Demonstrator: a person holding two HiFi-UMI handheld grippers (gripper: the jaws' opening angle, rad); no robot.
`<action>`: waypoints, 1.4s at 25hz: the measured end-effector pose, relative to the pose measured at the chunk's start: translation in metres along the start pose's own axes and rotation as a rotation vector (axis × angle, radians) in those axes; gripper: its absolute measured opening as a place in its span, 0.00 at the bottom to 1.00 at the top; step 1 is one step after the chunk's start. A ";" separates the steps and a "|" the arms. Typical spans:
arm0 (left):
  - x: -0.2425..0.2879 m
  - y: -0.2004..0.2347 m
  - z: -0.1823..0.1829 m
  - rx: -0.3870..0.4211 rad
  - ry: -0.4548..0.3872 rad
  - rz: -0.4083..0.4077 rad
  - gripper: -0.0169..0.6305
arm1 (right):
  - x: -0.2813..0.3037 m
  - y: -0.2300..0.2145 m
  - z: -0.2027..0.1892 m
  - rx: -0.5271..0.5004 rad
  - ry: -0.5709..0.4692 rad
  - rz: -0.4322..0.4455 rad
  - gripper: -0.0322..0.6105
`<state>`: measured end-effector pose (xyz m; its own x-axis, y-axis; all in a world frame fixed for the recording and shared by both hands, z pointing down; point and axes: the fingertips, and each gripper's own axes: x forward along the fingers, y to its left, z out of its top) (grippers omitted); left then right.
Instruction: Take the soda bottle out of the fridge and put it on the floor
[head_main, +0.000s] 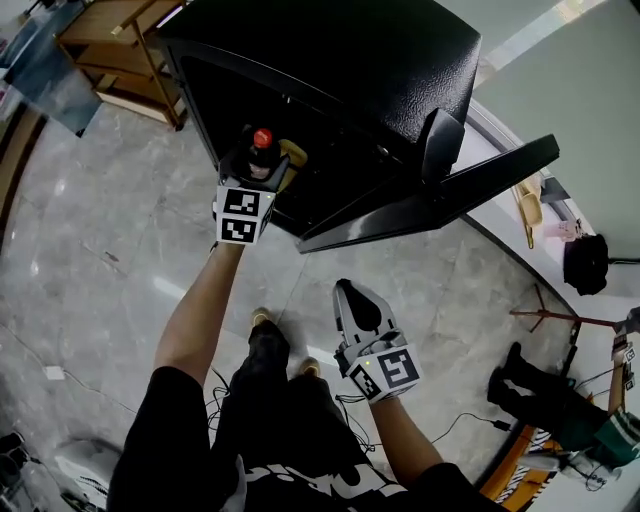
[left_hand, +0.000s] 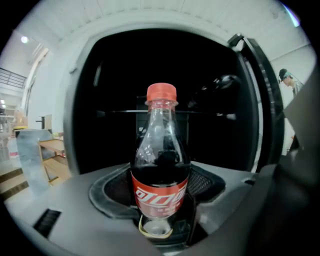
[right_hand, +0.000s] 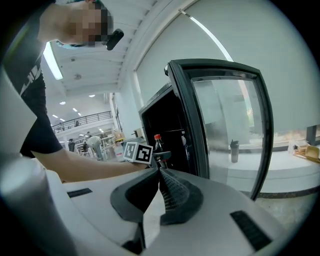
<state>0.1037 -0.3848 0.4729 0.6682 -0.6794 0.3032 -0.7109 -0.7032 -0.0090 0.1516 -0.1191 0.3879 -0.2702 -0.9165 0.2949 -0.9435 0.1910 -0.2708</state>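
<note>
Left gripper's (head_main: 256, 172) jaws pinch the soda bottle (left_hand: 161, 165) at the fridge (head_main: 330, 60) mouth. Right gripper's (head_main: 360, 303) jaws sit pressed together, empty. Setting it on the floor (head_main: 110, 230) is not yet done.

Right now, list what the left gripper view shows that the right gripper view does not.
Left gripper view only: the red label of the soda bottle close up, clamped in that gripper's jaws; a wooden shelf at left. Right gripper view only: the left gripper with its marker cube, the person's forearm, the right gripper shut and empty. Both: the red-capped bottle before the open black fridge.
</note>
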 end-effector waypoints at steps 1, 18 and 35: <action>-0.013 -0.002 0.001 -0.001 0.002 0.004 0.51 | -0.003 0.004 -0.001 0.000 0.004 0.010 0.09; -0.145 -0.010 -0.072 -0.049 0.005 0.104 0.51 | -0.020 0.033 -0.073 -0.041 0.046 0.129 0.09; -0.154 0.003 -0.355 -0.120 0.048 0.186 0.51 | 0.091 0.037 -0.324 -0.078 0.184 0.327 0.09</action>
<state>-0.0788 -0.2082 0.7646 0.5143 -0.7820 0.3522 -0.8436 -0.5353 0.0434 0.0301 -0.0811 0.7015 -0.5829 -0.7253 0.3662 -0.8114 0.4957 -0.3097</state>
